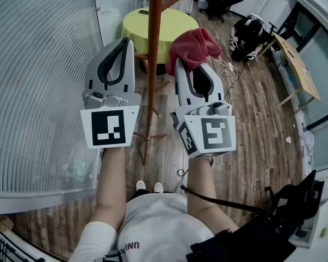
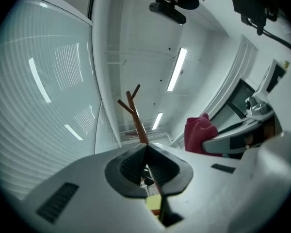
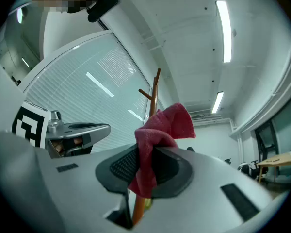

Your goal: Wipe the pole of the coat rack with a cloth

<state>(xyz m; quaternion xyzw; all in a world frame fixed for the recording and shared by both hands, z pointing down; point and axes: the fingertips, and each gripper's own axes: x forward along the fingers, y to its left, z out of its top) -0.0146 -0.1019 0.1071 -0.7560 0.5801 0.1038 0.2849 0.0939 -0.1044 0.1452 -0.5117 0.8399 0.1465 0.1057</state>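
two tools flank the pole [image 1: 152,64] of the coat rack [image 1: 146,137], and neither seems to touch it. the right tool [image 1: 180,65] has its jaws clamped on the bunched middle of a red cloth [image 1: 195,45]; the left tool [image 1: 126,41] is closed on nothing. a good wipe likely means swinging the cloth left until its loose folds press the wood, then running it along the shaft, clear of the side pegs [image 1: 174,1]. the pole is slim, reddish-brown and upright on a plank floor [image 1: 251,119], just left of the cloth.
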